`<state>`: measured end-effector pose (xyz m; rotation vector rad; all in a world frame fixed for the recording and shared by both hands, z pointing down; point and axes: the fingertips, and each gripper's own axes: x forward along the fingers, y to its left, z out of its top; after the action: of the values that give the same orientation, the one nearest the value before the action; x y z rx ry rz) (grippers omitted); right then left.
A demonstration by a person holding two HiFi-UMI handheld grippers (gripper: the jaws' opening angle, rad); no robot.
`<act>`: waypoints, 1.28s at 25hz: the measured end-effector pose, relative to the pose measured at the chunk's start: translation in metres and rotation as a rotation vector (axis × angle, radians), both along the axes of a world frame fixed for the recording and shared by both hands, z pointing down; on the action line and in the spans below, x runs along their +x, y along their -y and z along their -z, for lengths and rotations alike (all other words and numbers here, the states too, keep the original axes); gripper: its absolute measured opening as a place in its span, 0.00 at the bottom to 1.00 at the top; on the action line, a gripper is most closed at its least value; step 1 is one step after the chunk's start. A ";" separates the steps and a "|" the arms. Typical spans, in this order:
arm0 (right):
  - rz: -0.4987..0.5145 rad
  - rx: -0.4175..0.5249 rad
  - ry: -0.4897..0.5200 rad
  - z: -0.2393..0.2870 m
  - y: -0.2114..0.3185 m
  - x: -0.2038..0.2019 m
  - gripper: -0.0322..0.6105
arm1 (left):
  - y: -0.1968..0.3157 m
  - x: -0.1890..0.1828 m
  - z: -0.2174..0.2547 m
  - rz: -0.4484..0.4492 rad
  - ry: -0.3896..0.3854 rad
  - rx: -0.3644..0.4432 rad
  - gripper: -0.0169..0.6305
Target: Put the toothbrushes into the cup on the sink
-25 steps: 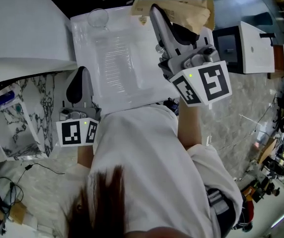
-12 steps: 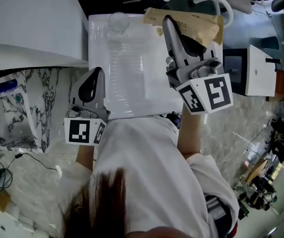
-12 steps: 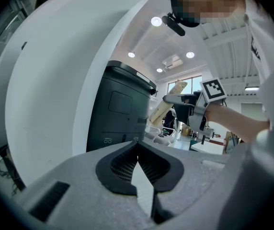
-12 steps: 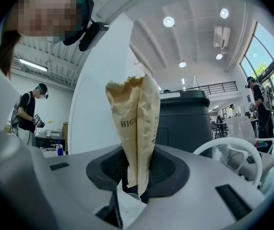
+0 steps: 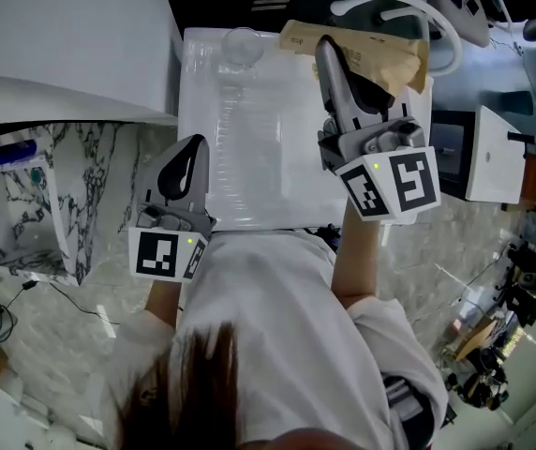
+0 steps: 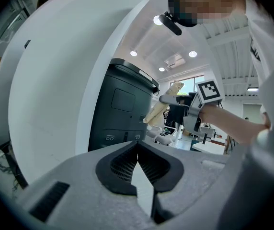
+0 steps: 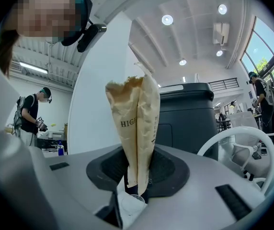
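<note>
Now the right gripper is closed on a tan paper packet, which stands up out of its jaws; its own view shows the packet pinched between the two pads, with print on the paper. No toothbrush itself can be seen. The gripper hangs over the far right part of the white sink, whose surface is covered in clear film. The clear cup stands at the sink's far edge, to the left of the packet and apart from it. In the right gripper view the cup shows low between the jaws, beneath the packet.

The left gripper sits at the sink's near left edge, beside the marble counter. Its jaws are together with nothing between them.
</note>
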<state>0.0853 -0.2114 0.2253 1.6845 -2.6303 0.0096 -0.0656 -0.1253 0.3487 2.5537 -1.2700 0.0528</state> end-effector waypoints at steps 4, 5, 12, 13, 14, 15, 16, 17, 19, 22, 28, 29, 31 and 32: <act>0.012 -0.006 0.008 -0.004 0.003 -0.006 0.22 | 0.001 -0.001 -0.003 0.010 -0.003 -0.008 0.05; 0.015 -0.007 0.009 -0.005 0.004 -0.007 0.22 | 0.001 -0.001 -0.004 0.013 -0.006 -0.009 0.05; 0.035 -0.017 0.012 -0.013 0.011 -0.016 0.22 | 0.003 -0.001 -0.006 0.016 -0.015 -0.015 0.05; 0.038 -0.019 0.011 -0.014 0.013 -0.018 0.22 | 0.003 -0.001 -0.007 0.018 -0.015 -0.016 0.05; 0.041 -0.022 0.011 -0.016 0.014 -0.019 0.22 | 0.003 -0.001 -0.008 0.019 -0.016 -0.018 0.05; 0.043 -0.025 0.011 -0.017 0.015 -0.020 0.22 | 0.003 -0.001 -0.008 0.021 -0.016 -0.019 0.05; 0.045 -0.028 0.012 -0.019 0.016 -0.020 0.22 | 0.003 -0.001 -0.008 0.023 -0.017 -0.021 0.05; 0.047 -0.031 0.013 -0.020 0.017 -0.021 0.22 | 0.003 -0.001 -0.008 0.024 -0.019 -0.022 0.05; 0.051 -0.037 0.013 -0.023 0.019 -0.024 0.22 | 0.003 -0.002 -0.008 0.025 -0.020 -0.023 0.05; 0.060 -0.047 0.007 -0.030 0.022 -0.029 0.22 | 0.004 -0.005 -0.010 0.030 -0.021 -0.026 0.05; 0.066 -0.065 0.008 -0.040 0.028 -0.034 0.22 | 0.006 -0.008 -0.014 0.042 -0.028 -0.035 0.05; 0.067 -0.068 0.012 -0.042 0.028 -0.034 0.22 | 0.006 -0.008 -0.014 0.042 -0.029 -0.037 0.05; 0.069 -0.074 0.015 -0.044 0.029 -0.035 0.22 | 0.006 -0.006 -0.014 0.039 -0.032 -0.038 0.05; 0.070 -0.078 0.013 -0.046 0.030 -0.036 0.22 | 0.006 -0.005 -0.014 0.038 -0.034 -0.038 0.05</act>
<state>0.0492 -0.2413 0.2712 1.5734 -2.6588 0.1206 -0.0710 -0.1310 0.3626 2.4869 -1.2913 0.0252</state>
